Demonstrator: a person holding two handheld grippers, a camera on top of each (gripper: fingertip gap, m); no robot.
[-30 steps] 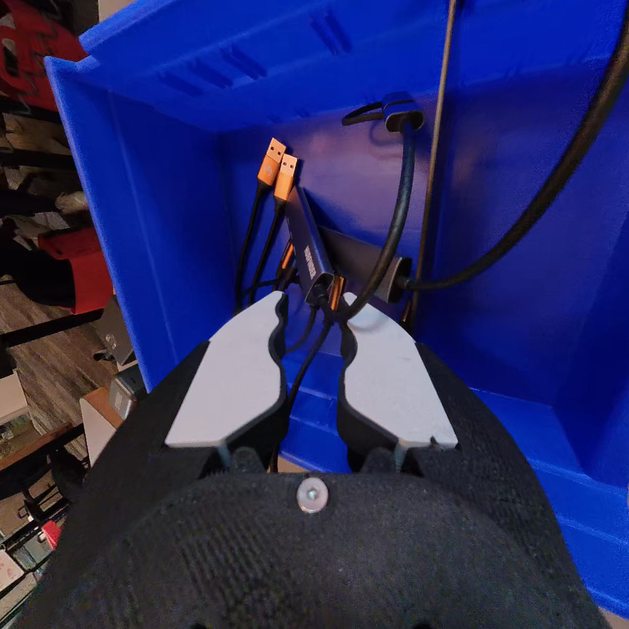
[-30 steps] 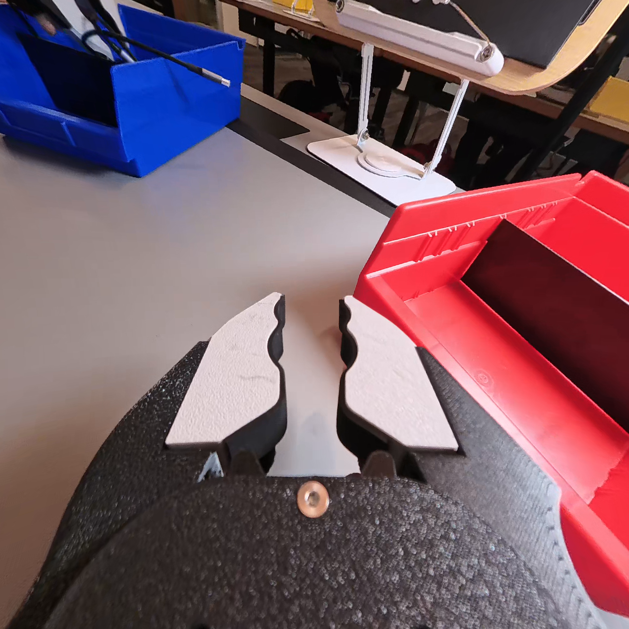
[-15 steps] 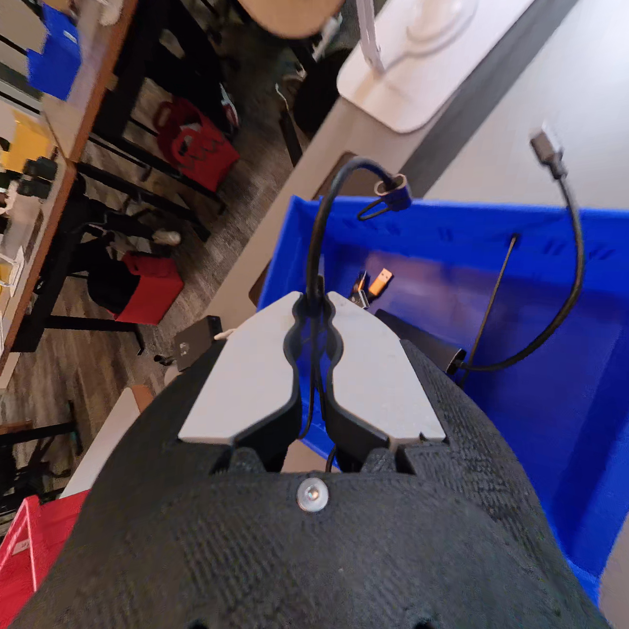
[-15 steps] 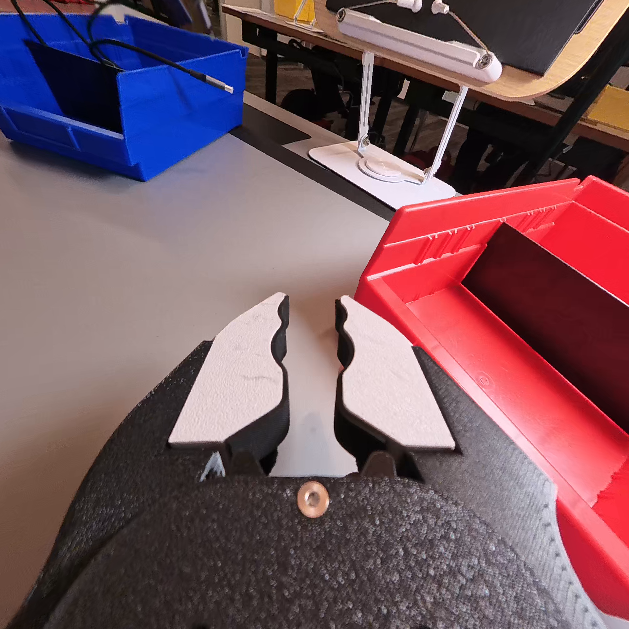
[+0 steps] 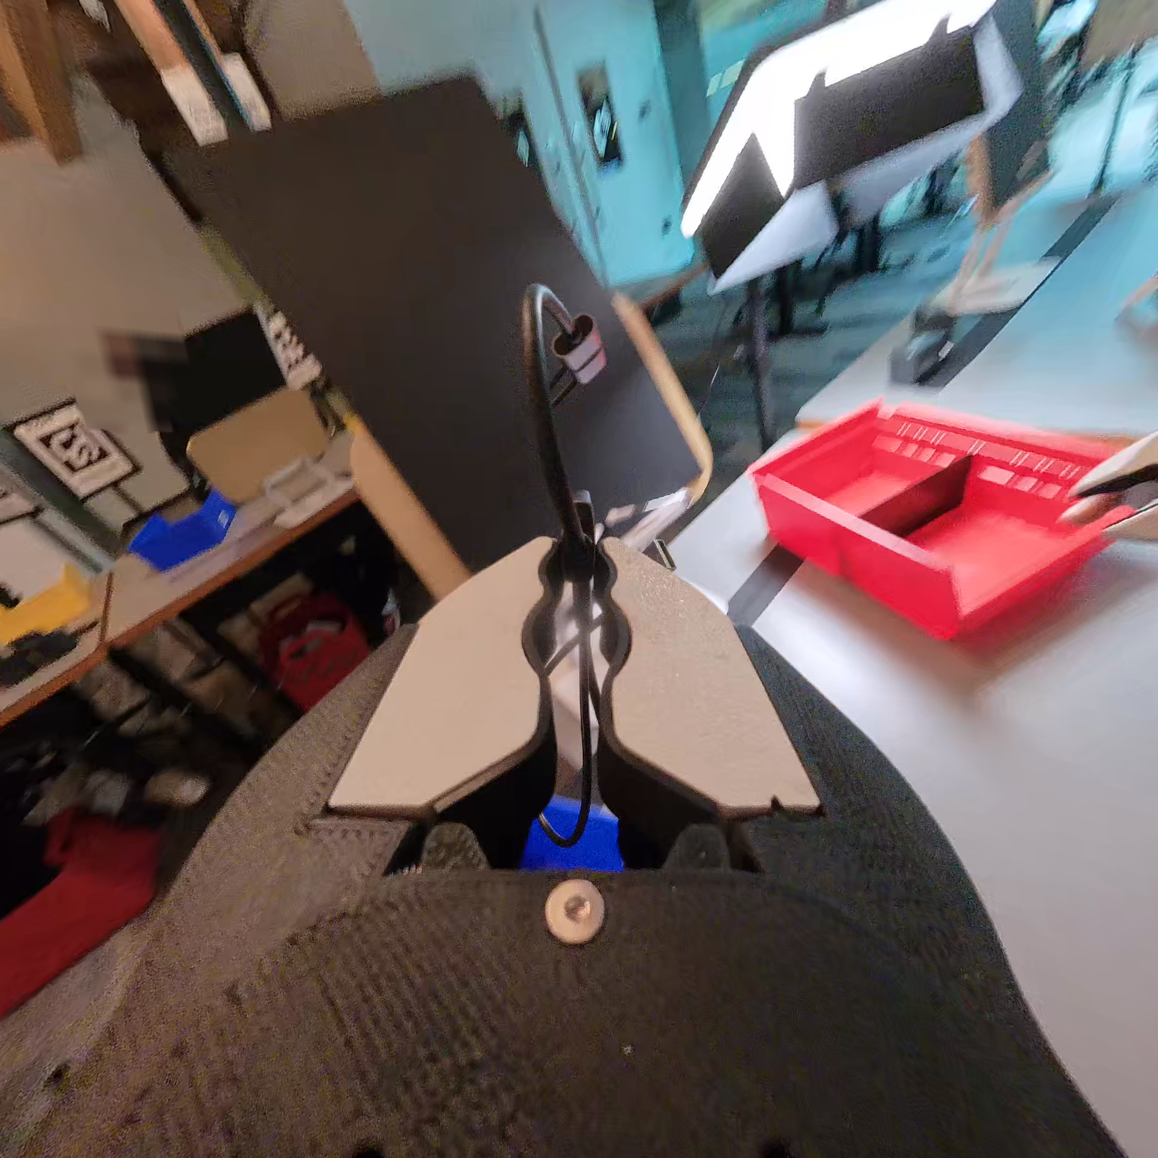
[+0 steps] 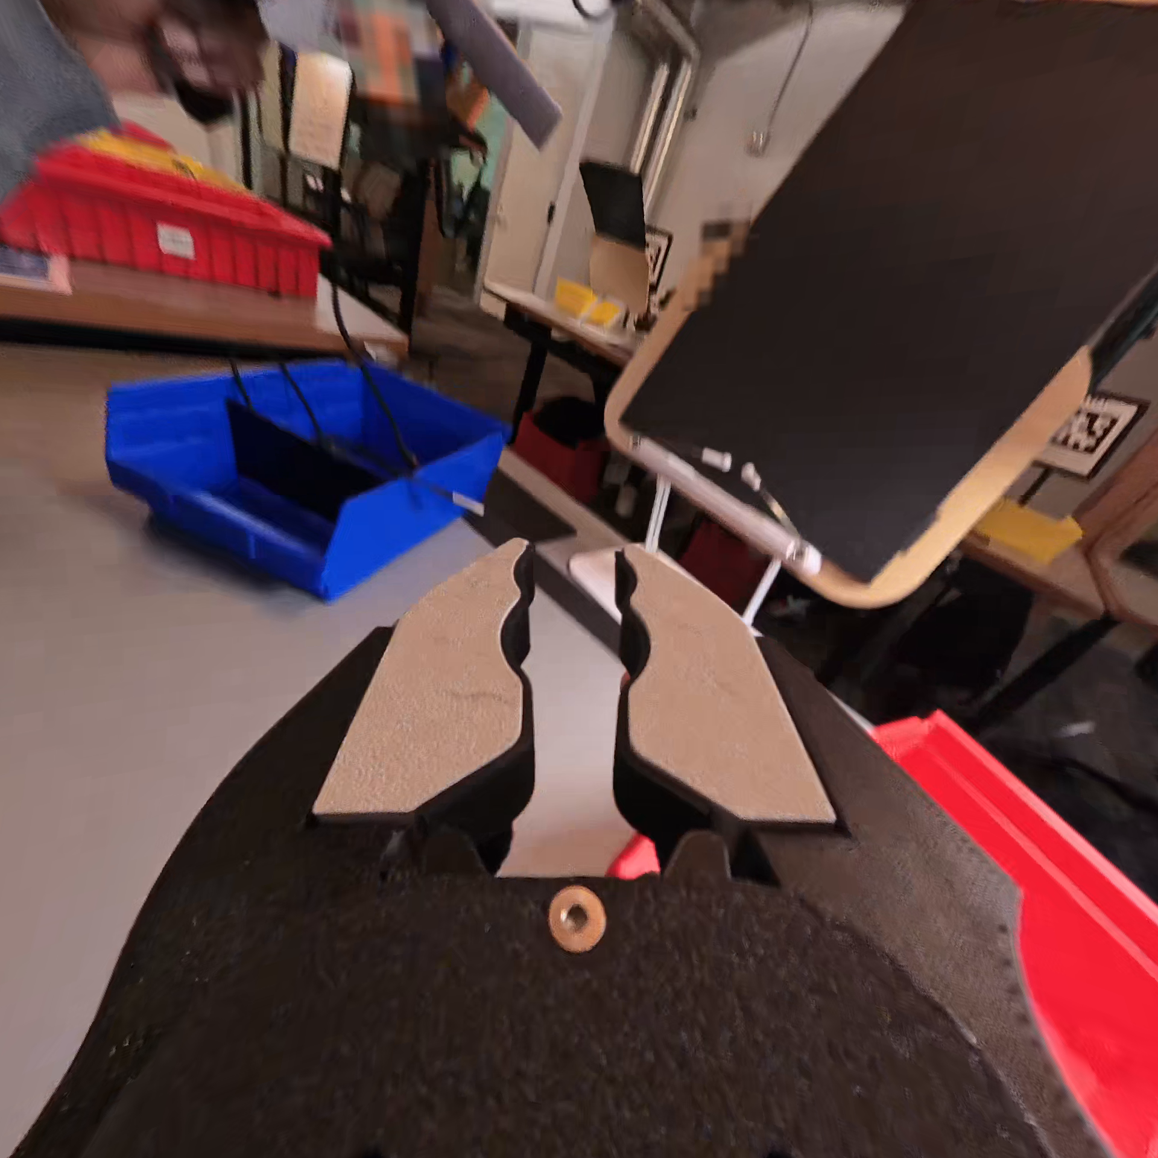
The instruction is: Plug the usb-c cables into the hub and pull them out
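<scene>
My left gripper is shut on a black cable and holds it in the air. The cable arcs up from the fingertips and ends in a grey plug that hangs down. A thinner black strand runs down between the fingers toward the blue bin below. In the right wrist view, several black cables rise taut out of the blue bin toward the upper left. The hub is not visible. My right gripper is open and empty above the grey table, beside the red bin.
The red bin, with a black divider, stands on the grey table; my right gripper's fingertips show at its far side. A black board on a white stand sits at the table's back edge. Other tables and bins stand beyond. The tips of one gripper are about 30 centimetres away from the tips of the other.
My left gripper shut on the black cable in the blue bin, lifted it clear and swung up. My right gripper tilted up and stayed open.
</scene>
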